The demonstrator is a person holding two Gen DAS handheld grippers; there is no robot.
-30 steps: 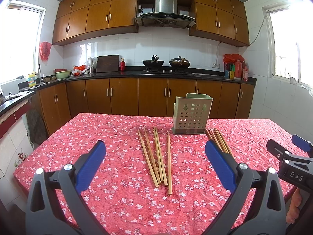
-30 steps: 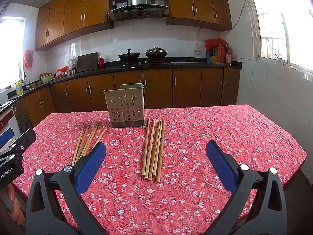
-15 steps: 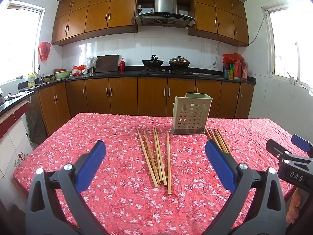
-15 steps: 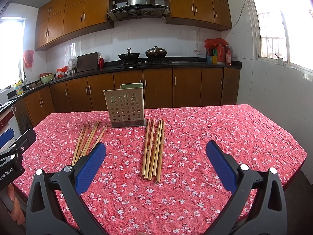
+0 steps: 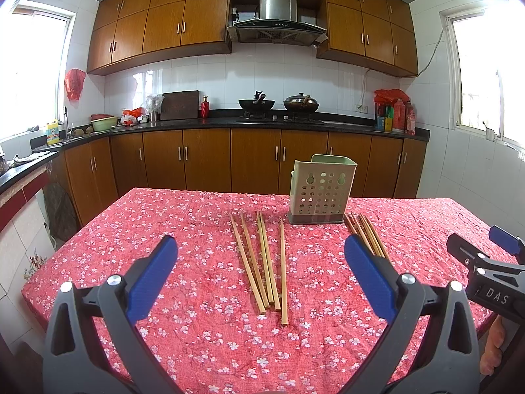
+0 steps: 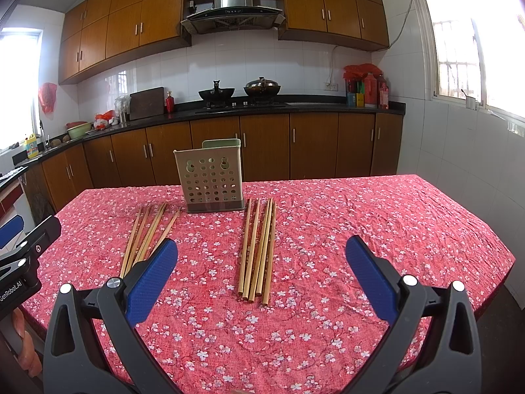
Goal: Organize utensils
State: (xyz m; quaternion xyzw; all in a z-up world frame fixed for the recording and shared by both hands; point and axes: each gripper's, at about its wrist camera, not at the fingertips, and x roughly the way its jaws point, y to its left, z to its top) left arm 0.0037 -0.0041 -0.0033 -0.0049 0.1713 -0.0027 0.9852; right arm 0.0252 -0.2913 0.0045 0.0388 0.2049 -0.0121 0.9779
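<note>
A pale green perforated utensil holder (image 5: 320, 193) (image 6: 211, 182) stands upright on the red floral tablecloth. To its left lies a loose row of wooden chopsticks (image 5: 262, 262) (image 6: 146, 236); to its right lies a tighter bundle of chopsticks (image 5: 366, 234) (image 6: 259, 249). My left gripper (image 5: 259, 262) hovers open over the near part of the table, in front of the left row. My right gripper (image 6: 261, 262) is open too, facing the right bundle. Neither holds anything. Each gripper shows at the edge of the other's view.
The table (image 5: 183, 229) fills the foreground, with its edges dropping off left and right. Behind it run wooden cabinets and a black counter (image 5: 262, 123) with two woks, bottles and a cutting board. Part of a hand (image 5: 492, 351) shows under the right gripper.
Almost nothing differs; the left wrist view has shifted very slightly. Both grippers stay open and the chopsticks have not moved.
</note>
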